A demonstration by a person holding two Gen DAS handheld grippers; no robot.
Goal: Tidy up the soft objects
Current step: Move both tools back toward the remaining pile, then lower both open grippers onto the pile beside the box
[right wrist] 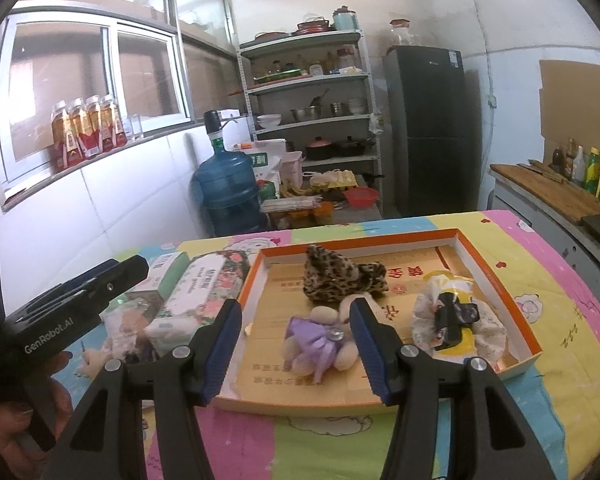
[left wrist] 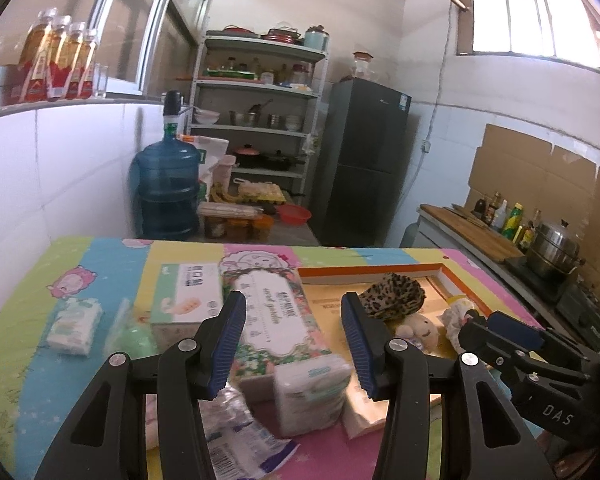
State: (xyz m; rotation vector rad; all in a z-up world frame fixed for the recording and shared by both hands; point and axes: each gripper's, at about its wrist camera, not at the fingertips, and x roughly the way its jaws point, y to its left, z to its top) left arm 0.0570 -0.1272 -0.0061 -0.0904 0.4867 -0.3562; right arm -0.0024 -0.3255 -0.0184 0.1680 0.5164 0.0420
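Left wrist view: left gripper [left wrist: 294, 344] jaws apart, nothing between pads, hovering over long floral-print tissue pack [left wrist: 274, 320] and small white tissue packet [left wrist: 310, 394] on pastel cartoon-print table cover [left wrist: 28, 320]

Right wrist view: right gripper [right wrist: 296, 352] jaws apart, empty, above shallow orange-rimmed cardboard box [right wrist: 496, 292]. Box holds leopard-print fabric piece [right wrist: 332, 276], cream plush toy with purple bow [right wrist: 320, 340], white lace scrunchie with black bow [right wrist: 456, 320]
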